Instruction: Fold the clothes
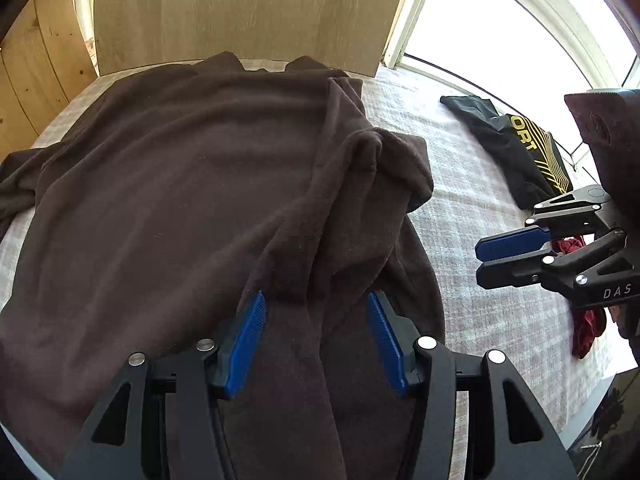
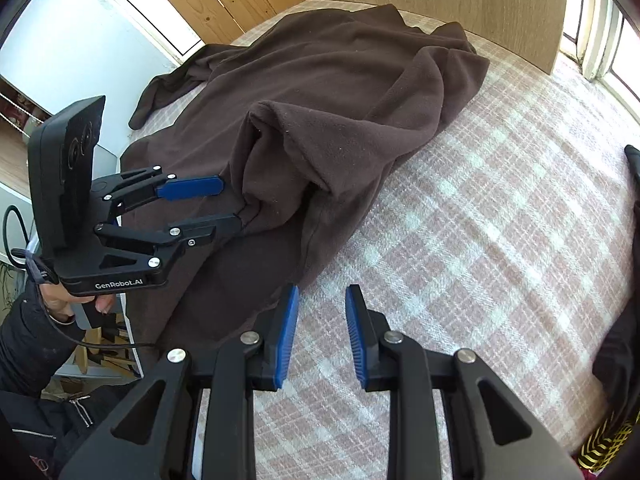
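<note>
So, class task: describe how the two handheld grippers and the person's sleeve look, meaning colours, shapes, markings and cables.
Both grippers are black, with angular linkage arms, silver rivets and ribbed blue pads. The left gripper bears white "GenRobot.AI" lettering, an upright black camera block and a thin black cable trailing from its handle. The right gripper shows white letters "DAS". The sleeve at the left hand is black and padded.

My left gripper sits low centre in its own view, jaws apart, pads pressing on nothing. My right gripper fills the bottom of its view, jaws narrowly parted and empty. At lower left, my left hand grips the handle.
</note>
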